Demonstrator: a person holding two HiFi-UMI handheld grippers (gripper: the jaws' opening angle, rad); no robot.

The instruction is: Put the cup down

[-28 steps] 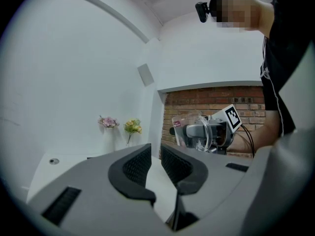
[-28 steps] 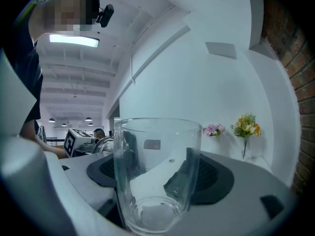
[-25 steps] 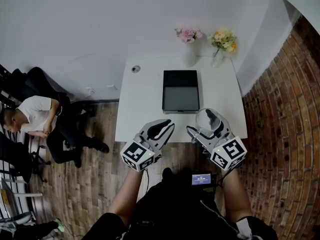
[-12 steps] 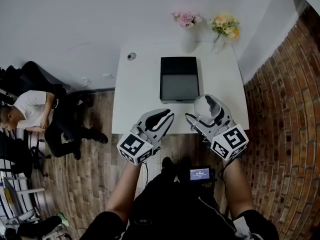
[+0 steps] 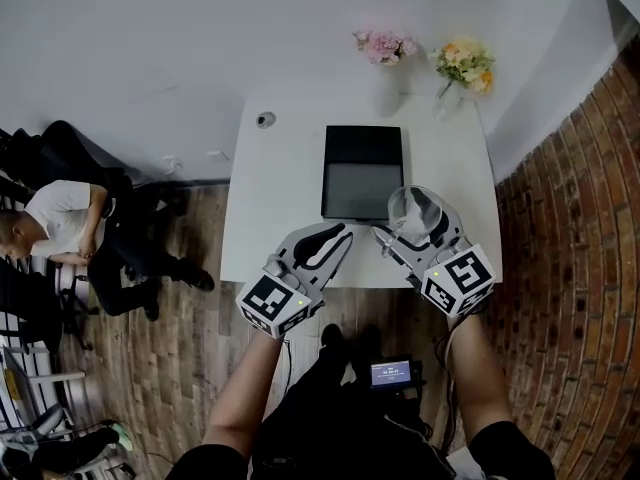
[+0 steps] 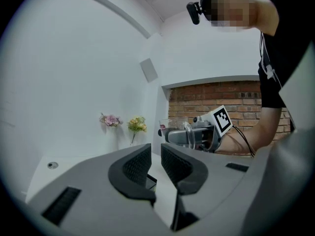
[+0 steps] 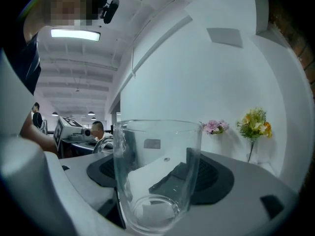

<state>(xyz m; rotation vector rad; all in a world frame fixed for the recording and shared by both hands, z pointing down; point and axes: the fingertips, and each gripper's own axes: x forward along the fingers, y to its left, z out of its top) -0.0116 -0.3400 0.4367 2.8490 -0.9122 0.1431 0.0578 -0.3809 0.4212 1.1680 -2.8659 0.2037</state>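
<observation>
Right gripper view showed our right tool (image 7: 156, 177) clamped on an upright glass cup (image 7: 158, 141). Our left tool (image 6: 156, 156) was empty, its jaws a narrow slit apart, over the near tabletop (image 5: 270, 198).

The left half of the table (image 5: 272, 203) lies bare from near edge to far, save a small round thing (image 5: 265, 120) at the far left corner. A black tray (image 5: 363, 173) takes the middle, leaving only a narrow bare strip to its right and a band before it along the near edge. Over that band hang the left gripper (image 5: 335, 243), its fingers a narrow gap apart with nothing between, and the right gripper (image 5: 408, 230) clamping a clear cup (image 5: 415, 213) that overlaps the tray's near right corner in the head view. Two flower vases (image 5: 385, 68) (image 5: 455, 78) block the far edge against the wall.
</observation>
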